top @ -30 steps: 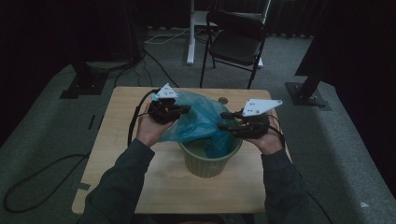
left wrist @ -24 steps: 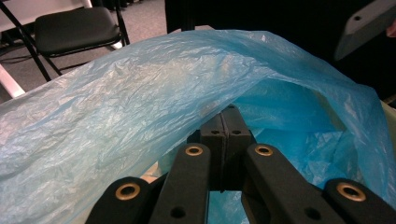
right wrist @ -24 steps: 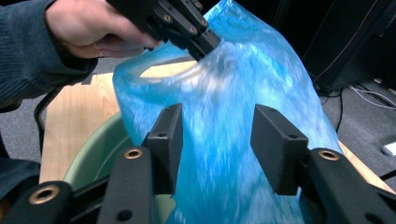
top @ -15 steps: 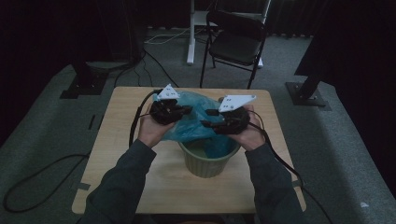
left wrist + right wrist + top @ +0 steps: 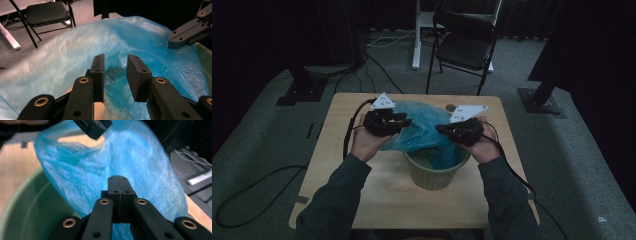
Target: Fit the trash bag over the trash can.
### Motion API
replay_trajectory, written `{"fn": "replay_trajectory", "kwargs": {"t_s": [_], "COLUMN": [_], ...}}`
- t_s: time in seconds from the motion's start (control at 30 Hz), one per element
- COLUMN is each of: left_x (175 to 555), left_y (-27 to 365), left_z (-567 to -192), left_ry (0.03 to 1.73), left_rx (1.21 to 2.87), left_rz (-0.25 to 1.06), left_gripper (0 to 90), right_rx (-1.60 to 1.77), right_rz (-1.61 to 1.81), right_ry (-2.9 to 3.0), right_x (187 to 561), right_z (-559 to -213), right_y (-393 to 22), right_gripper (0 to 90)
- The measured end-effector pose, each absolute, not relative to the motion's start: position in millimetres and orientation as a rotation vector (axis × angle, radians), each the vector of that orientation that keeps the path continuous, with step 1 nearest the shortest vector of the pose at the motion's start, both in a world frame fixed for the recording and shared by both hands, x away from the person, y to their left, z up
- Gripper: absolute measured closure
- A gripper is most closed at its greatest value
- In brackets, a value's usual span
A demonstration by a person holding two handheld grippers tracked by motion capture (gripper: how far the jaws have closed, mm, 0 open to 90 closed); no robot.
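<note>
Blue bag going over the green bin — no readable writing or labels from where I sit.

I see the thin, crinkly, translucent blue plastic bag (image 5: 422, 131) draped across the rim and into the mouth of the round, matte green bin (image 5: 432, 172) on the pale wooden surface (image 5: 337, 150). My left hand-held gripper (image 5: 115, 75) has just been opening; its flat black jaws stand apart with film lying between them, pads clear of it. My right hand-held gripper (image 5: 120, 195) has just been closing, its jaws pressed together on the bag's film. A grey three-cornered plate tops each one. A black folding chair (image 5: 464, 47) stands beyond.
</note>
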State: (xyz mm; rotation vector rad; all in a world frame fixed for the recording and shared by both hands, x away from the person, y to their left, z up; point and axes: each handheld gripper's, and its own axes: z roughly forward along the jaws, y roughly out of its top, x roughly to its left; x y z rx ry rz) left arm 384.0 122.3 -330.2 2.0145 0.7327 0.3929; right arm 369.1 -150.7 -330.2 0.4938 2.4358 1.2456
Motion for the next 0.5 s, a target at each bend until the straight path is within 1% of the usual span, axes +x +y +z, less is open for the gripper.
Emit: {"fn": "replay_trajectory", "kwargs": {"t_s": [0.07, 0.13, 0.27, 0.5], "left_x": [383.5, 382.5, 381.3, 383.0], "left_y": [119.8, 115.2, 109.8, 103.7], "left_z": [-330.5, -331.7, -334.2, -336.0], "left_ry": [0.722, 0.708, 0.693, 0.677], "left_rx": [2.019, 2.036, 2.058, 2.073], "left_rz": [0.384, 0.381, 0.376, 0.351], "left_gripper": [68.2, 68.3, 68.6, 68.8], "right_rx": [0.509, 0.519, 0.516, 0.513], "right_rz": [1.295, 1.316, 1.315, 1.334], "right_ry": [2.419, 2.402, 2.402, 2.412], "right_x": [369.2, 369.7, 370.2, 369.8], "right_z": [-327.0, -323.9, -320.5, -320.9], "right_y": [-150.4, -148.0, -140.7, -135.1], "right_gripper": [69.3, 62.2, 57.3, 53.9]}}
